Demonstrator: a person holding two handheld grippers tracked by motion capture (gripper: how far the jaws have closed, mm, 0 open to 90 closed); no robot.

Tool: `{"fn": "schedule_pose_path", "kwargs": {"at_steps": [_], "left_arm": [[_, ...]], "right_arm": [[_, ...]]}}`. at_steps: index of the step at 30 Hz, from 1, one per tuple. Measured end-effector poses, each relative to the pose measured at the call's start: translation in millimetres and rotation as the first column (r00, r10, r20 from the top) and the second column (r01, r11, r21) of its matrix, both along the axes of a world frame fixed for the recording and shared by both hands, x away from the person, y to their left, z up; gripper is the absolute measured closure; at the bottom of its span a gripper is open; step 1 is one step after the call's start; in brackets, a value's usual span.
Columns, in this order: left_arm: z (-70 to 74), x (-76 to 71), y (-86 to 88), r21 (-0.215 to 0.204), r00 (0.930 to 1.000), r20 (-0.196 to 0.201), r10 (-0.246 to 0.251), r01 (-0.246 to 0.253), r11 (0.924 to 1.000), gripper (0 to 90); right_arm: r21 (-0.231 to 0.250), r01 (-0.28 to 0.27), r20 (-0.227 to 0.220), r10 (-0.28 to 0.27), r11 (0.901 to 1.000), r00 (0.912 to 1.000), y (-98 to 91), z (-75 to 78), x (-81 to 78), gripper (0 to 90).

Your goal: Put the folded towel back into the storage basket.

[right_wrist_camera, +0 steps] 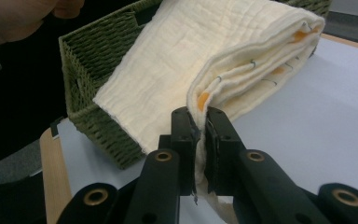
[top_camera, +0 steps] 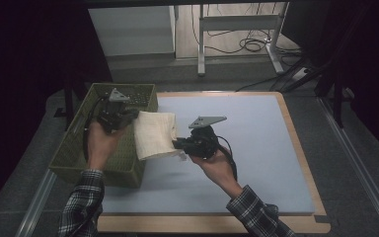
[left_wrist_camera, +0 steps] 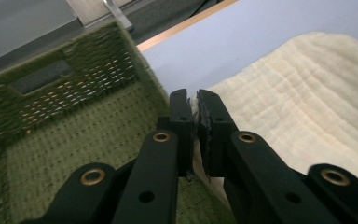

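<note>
Green basket (top_camera: 79, 148) at counter's (top_camera: 256, 163) left edge. Left gripper (top_camera: 134, 117) clamped on folded cream cloth (top_camera: 154, 134) over basket rim. Cloth held off counter between grippers. Right gripper (top_camera: 176, 143) clamped on cloth's opposite edge.

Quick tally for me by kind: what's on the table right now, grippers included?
Folded cream cloth: 1, pinched at two edges
Green woven basket: 1
Grippers: 2, left gripper and right gripper, both shut on the cloth
Lavender mat: 1
Total: 5
</note>
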State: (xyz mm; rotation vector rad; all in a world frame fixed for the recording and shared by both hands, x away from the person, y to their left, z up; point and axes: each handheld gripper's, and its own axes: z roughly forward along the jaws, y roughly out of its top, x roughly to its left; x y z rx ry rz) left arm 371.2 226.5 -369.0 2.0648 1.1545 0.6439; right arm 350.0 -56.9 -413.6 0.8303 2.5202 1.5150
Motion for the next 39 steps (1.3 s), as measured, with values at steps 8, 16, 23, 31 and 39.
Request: {"fn": "schedule_pose_path", "kwargs": {"at_steps": [8,16,23,31,39], "left_arm": [[-1.1,-3.3,21.3,0.023,0.9986,0.010,0.052,-0.052,0.9984,85.3],[-6.6,-3.9,34.1,0.071,0.9961,0.009,0.088,-0.088,0.9936,85.4],[-13.1,-5.6,50.6,0.097,0.9921,0.004,0.125,-0.125,0.9874,85.4],[-20.2,-8.5,66.0,0.117,0.9879,-0.007,0.155,-0.153,0.9813,85.4],[-25.1,-11.9,82.5,0.133,0.9823,-0.012,0.187,-0.184,0.9738,85.4]], "right_arm": [[-0.005,-0.019,0.007,0.019,0.9998,0.9998,26.2,5.1,0.2,82.9],[-0.007,-0.030,-0.001,0.030,0.9995,0.9995,51.4,2.0,0.5,82.9],[-0.009,-0.052,-0.003,0.052,0.9986,0.9986,75.7,0.5,-2.8,82.9],[-0.013,-0.075,-0.002,0.075,0.9971,0.9972,98.4,-2.3,-7.4,82.9],[-0.003,-0.084,-0.012,0.084,0.9965,0.9964,120.4,-7.1,-11.5,82.9]]}}
